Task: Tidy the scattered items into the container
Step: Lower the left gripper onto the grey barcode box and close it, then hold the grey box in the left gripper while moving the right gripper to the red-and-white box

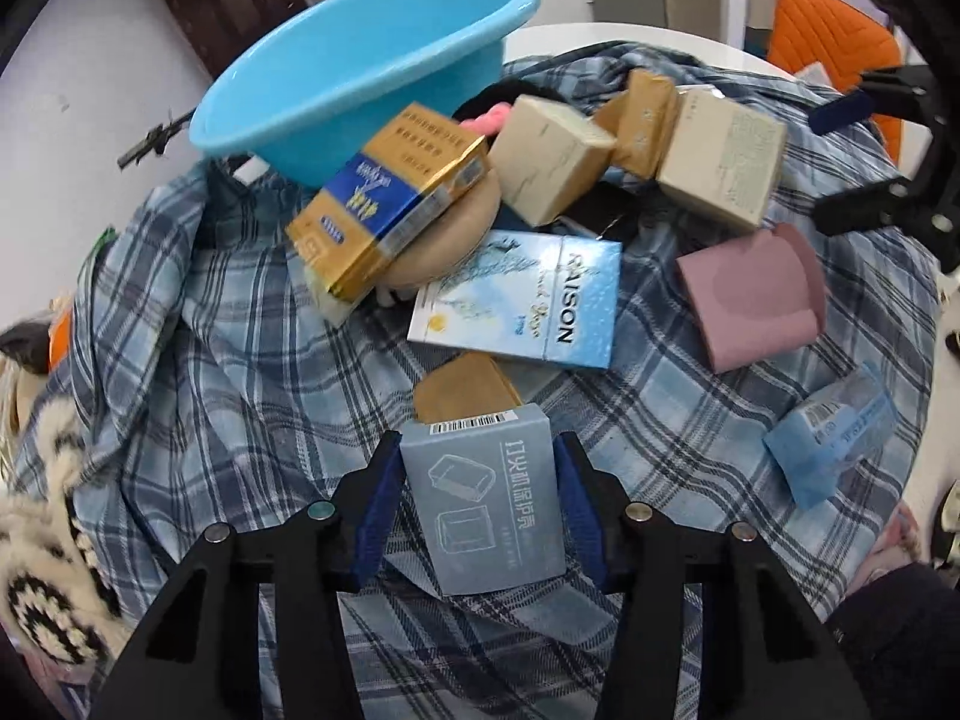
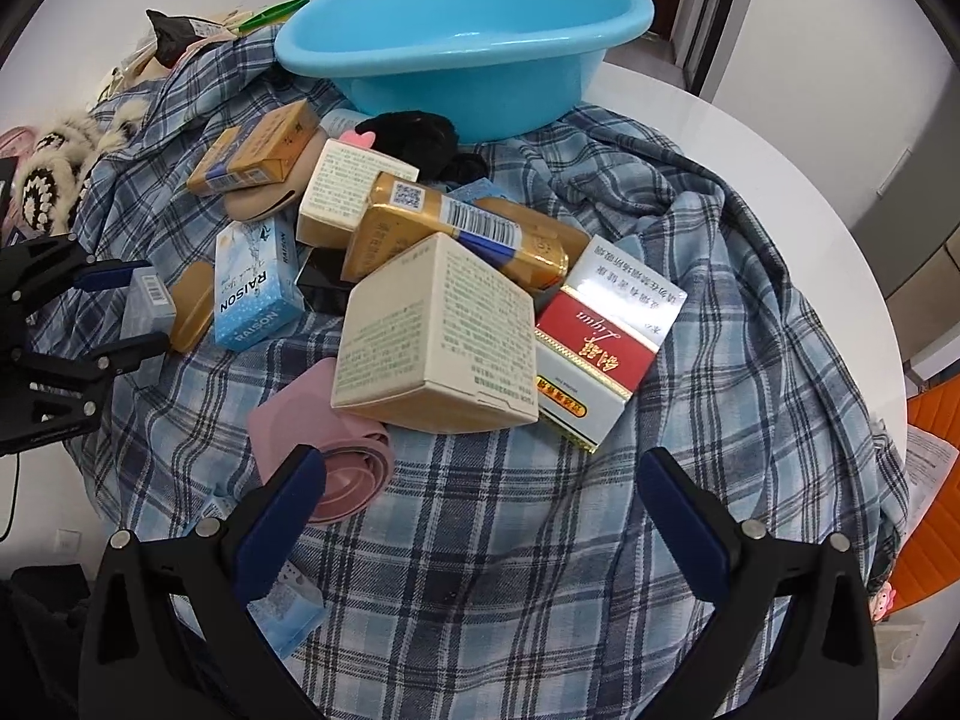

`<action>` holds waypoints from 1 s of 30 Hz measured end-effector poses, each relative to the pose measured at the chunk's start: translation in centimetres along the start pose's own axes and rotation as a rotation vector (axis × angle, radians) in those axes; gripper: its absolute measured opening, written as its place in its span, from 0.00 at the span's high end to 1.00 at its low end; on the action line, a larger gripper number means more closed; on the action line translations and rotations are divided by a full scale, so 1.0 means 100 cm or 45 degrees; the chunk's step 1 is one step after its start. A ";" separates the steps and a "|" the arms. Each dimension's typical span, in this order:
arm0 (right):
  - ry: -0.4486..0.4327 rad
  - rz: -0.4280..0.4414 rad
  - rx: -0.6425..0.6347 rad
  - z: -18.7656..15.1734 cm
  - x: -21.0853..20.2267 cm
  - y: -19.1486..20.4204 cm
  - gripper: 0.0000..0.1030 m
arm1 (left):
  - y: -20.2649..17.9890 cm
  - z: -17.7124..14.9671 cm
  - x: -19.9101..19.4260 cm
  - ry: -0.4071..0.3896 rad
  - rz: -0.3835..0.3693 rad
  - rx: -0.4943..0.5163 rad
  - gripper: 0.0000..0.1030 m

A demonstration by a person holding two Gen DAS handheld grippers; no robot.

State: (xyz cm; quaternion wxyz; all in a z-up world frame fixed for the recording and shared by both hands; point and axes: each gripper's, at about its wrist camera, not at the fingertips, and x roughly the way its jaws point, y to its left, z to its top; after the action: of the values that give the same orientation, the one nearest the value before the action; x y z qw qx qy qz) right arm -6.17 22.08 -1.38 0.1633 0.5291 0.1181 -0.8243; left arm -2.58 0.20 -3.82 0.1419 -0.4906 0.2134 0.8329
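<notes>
The left gripper (image 1: 477, 483) has its jaws pinching a grey-blue box (image 1: 486, 498) that lies on the plaid cloth (image 1: 240, 360), a tan packet (image 1: 462, 390) just beyond it. The right gripper (image 2: 480, 510) hangs with jaws spread wide over bare cloth, nothing between them. Past the heap of scattered boxes, the blue basin (image 2: 468, 30) stands on the cloth at the far side of the white counter (image 2: 810, 150).

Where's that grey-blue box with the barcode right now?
The grey-blue box sits low in the left wrist view, clamped by the left gripper, just below the RAISON box on the plaid cloth.
</notes>
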 end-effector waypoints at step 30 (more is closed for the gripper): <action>-0.115 -0.058 -0.031 0.010 0.000 0.001 0.00 | 0.007 0.006 -0.029 -0.182 0.025 -0.047 0.51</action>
State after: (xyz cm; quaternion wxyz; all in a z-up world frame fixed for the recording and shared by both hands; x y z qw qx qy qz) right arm -6.93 21.61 -0.99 0.1563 0.4864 0.1327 -0.8493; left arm -1.94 -0.18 -0.85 0.1397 -0.4304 0.1921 0.8709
